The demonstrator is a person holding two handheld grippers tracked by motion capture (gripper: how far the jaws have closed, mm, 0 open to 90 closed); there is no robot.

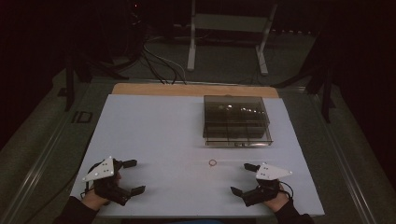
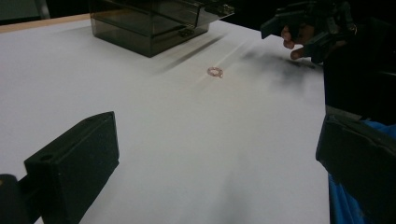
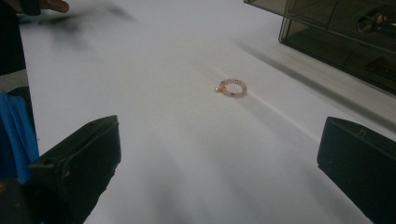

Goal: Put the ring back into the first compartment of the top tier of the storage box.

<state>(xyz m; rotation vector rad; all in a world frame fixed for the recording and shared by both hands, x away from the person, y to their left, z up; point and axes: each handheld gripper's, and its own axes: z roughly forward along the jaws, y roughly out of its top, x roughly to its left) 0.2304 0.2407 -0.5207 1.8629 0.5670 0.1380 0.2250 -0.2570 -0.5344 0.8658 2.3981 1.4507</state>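
Note:
A small pink bead bracelet (image 1: 213, 163) lies flat on the white table (image 1: 159, 135), a little in front of a smoky clear plastic drawer box (image 1: 236, 120). The bracelet (image 3: 232, 87) carries tiny gold beads, and it appears again as the ring (image 2: 215, 72) in the left gripper view. My left gripper (image 1: 133, 176) rests open at the near left edge, far from the bracelet. At the near right my right gripper (image 1: 244, 178) is open too, its jaws wide apart and the bracelet a short way ahead of it. Both hold nothing.
The box (image 3: 336, 35) stands at the table's back right, with a small metal item inside. Beyond the far wooden edge (image 1: 196, 89) are a white stand's legs (image 1: 226, 44) and cables on the floor. The other hand's gripper (image 2: 310, 28) appears in the left gripper view.

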